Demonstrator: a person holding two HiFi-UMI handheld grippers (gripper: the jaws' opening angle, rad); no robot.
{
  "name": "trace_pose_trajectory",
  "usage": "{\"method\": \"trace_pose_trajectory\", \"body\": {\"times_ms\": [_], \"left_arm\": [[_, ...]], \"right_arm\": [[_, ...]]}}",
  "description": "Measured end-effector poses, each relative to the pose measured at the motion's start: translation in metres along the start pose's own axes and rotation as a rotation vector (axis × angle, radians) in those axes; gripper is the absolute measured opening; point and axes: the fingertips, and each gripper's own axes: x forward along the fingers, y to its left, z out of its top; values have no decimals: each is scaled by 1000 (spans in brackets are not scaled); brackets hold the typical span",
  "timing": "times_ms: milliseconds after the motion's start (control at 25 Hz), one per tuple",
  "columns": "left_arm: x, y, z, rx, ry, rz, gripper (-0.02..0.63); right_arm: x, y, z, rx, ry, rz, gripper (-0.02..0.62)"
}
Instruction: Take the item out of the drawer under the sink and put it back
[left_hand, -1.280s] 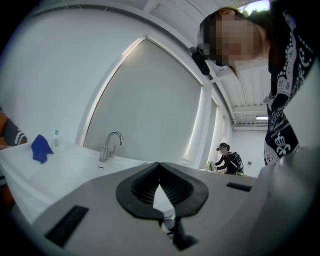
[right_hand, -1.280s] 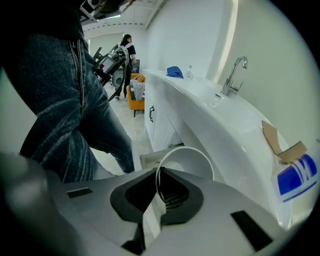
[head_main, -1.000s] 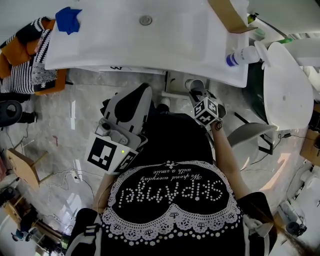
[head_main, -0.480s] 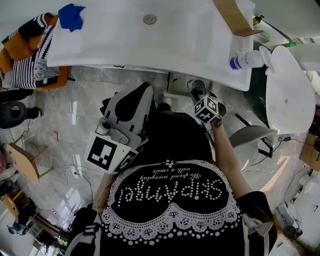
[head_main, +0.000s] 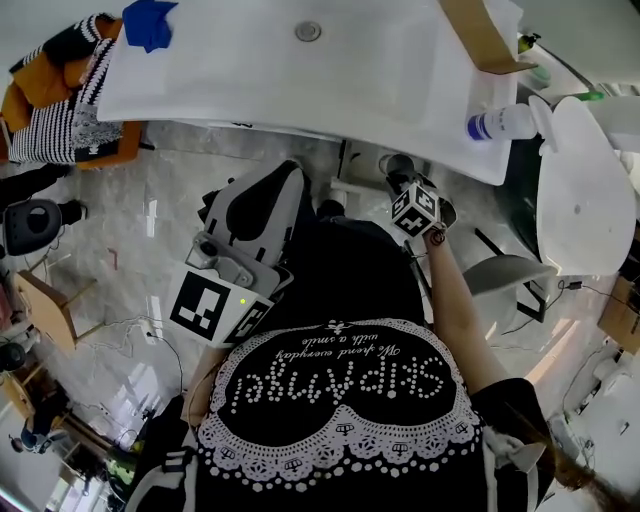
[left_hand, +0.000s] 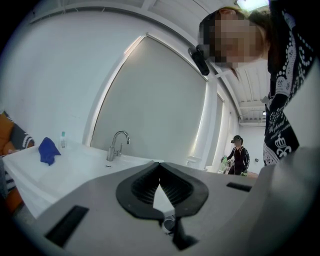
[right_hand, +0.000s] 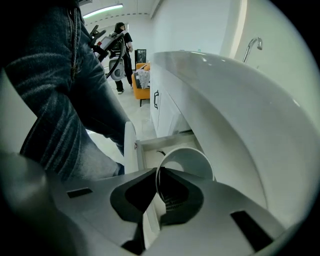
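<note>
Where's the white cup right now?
Right gripper view, centre: white cup, rim pinched in the right hand-held gripper, at the open drawer under the sink.

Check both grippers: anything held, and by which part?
The right gripper pinches a white cup by its rim, one jaw inside and one outside, over the open drawer. The left gripper is shut on nothing.

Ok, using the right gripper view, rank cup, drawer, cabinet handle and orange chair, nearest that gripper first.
1. white cup, in the jaws of the right gripper.
2. open drawer, just beneath.
3. cabinet handle, farther along the cabinets.
4. orange chair, far background.
</note>
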Motion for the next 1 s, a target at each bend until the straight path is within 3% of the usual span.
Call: {"method": "trace_pose_trajectory", "body": {"times_ms": [1000], "left_arm": [[13,1,-2,37,68,1,5]], "right_arm": [[38,0,-10,0,46,61,26]]}}
